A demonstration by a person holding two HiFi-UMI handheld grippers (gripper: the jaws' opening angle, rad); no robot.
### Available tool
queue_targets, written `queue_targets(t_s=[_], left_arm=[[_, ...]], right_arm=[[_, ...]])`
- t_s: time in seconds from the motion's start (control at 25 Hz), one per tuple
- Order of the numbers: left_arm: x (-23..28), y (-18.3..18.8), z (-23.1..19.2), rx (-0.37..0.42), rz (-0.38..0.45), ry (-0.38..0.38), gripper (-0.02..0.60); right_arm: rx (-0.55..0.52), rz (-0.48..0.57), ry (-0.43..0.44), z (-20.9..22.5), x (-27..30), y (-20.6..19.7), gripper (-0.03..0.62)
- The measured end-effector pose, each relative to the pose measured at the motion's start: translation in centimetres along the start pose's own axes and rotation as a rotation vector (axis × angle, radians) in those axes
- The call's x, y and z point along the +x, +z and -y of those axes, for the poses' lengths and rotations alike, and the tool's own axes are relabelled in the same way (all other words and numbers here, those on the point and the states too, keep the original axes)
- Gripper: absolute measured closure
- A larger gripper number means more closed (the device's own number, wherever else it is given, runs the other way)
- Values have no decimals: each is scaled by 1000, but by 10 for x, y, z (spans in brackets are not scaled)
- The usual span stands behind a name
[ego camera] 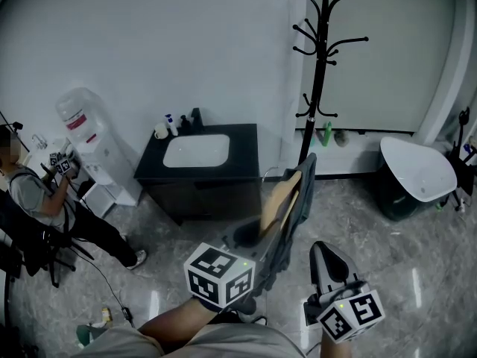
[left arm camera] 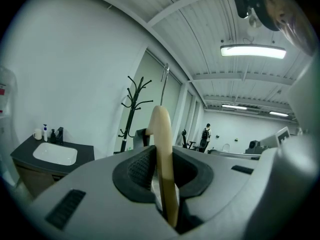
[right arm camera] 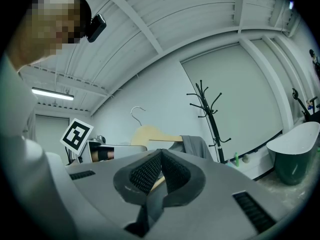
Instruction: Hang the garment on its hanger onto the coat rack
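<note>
A pale wooden hanger (ego camera: 285,194) carries a grey garment (ego camera: 297,215) draped over it. My left gripper (ego camera: 250,236) is shut on the hanger's wooden arm (left arm camera: 163,144), which stands on edge between the jaws, with the metal hook (left arm camera: 164,74) above. The black coat rack (ego camera: 320,58) stands beyond against the white wall, apart from the hanger; it also shows in the left gripper view (left arm camera: 132,109). My right gripper (ego camera: 325,252) is low and to the right of the garment, shut with nothing gripped. From the right gripper (right arm camera: 160,156) I see the hanger (right arm camera: 150,134) and the rack (right arm camera: 210,116).
A black cabinet with a white sink (ego camera: 196,152) stands left of the rack. A water dispenser (ego camera: 80,125) and a seated person (ego camera: 37,200) are at far left. A white tub (ego camera: 417,171) stands at right. Bottles (ego camera: 326,133) sit by the rack's foot.
</note>
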State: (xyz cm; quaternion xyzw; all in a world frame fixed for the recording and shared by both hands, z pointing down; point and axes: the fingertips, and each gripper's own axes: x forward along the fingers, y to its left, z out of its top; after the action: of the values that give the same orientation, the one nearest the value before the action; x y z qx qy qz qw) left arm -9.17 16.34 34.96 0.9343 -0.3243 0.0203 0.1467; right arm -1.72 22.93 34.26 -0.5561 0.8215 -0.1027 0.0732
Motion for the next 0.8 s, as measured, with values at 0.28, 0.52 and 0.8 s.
queue_targets(t_s=[0.28,0.52,0.8], left_arm=[[26,4,-9,8,8,29,523],[64,12,-38,8,6,46,523],[136,31,-106,-5,-10,56,523]], right_arm=[[7,9,5,25,7,2,579],[19,7,6,58,40,1,579],[14,8,-2,107,122,15,579]])
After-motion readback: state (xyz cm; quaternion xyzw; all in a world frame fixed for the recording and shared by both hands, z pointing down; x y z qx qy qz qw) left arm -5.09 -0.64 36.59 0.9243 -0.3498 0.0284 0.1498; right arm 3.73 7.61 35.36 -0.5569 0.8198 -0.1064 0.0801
